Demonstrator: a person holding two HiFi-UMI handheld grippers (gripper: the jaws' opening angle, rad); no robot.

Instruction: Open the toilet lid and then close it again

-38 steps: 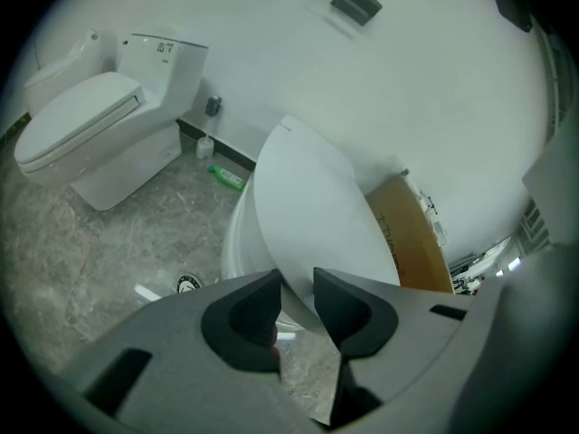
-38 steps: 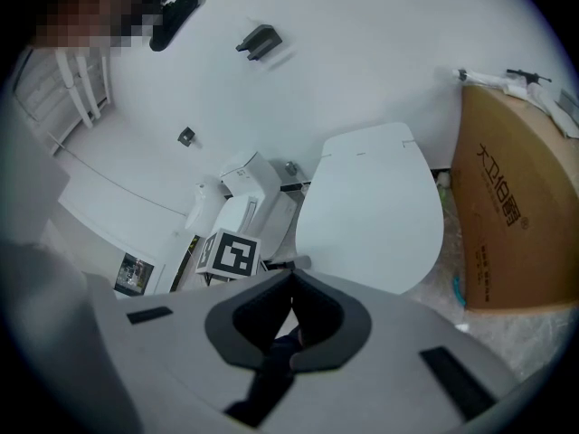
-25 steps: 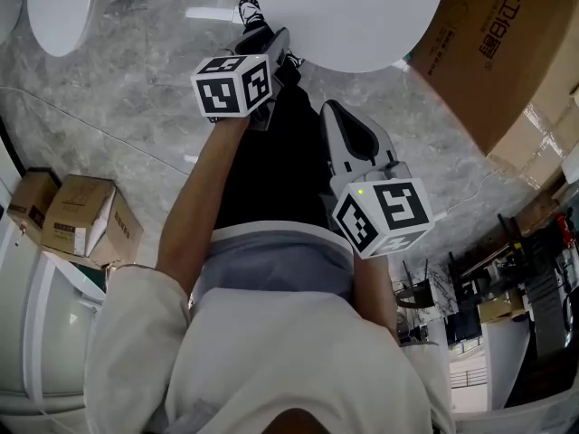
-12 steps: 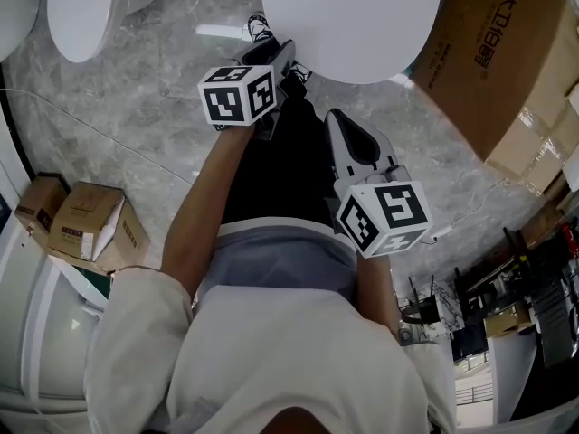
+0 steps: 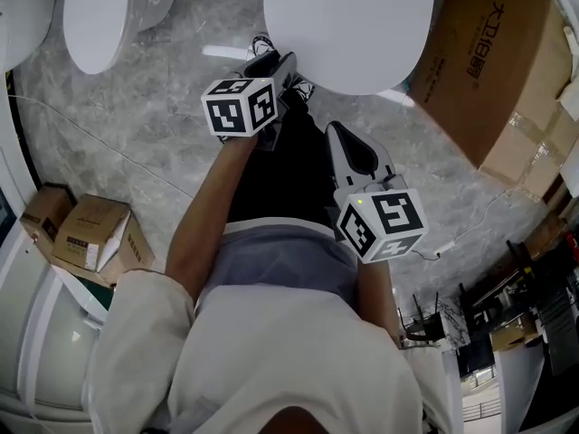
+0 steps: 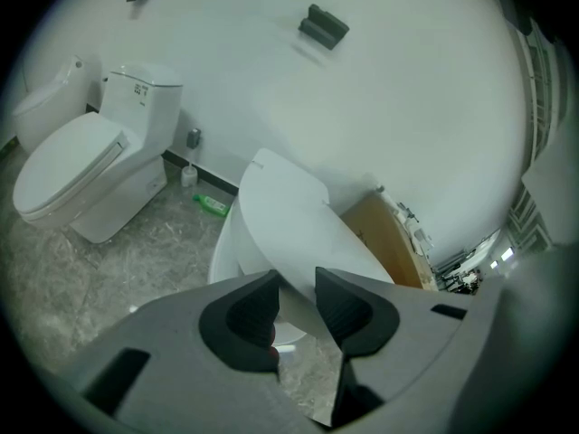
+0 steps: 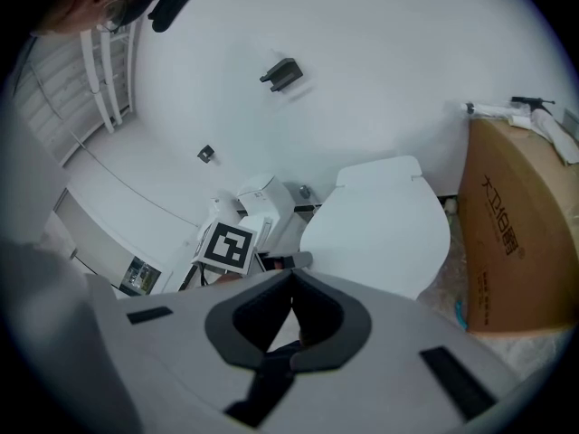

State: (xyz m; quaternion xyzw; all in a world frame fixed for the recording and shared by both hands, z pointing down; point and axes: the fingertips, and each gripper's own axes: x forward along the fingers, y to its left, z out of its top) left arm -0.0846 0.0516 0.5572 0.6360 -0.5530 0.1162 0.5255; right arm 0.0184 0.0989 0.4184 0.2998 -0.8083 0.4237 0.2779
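Head view: lid (image 5: 344,25) ahead, raised. Box (image 5: 493,61) close on its right, second toilet (image 5: 99,16) well left, open floor (image 5: 136,89) between.
Left gripper view: left gripper (image 6: 297,283) jaws part-open, clamped on lid edge.
Right gripper view: right gripper (image 7: 291,278) jaws closed, empty, short of lid.

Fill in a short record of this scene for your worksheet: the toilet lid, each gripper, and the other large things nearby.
toilet lid: white, tilted up off the bowl
left gripper: jaws closed on the lid's front edge
right gripper: jaws together, empty, apart from the lid
cardboard box: on the floor beside the toilet, on the right gripper's side
second toilet: lid down, against the wall
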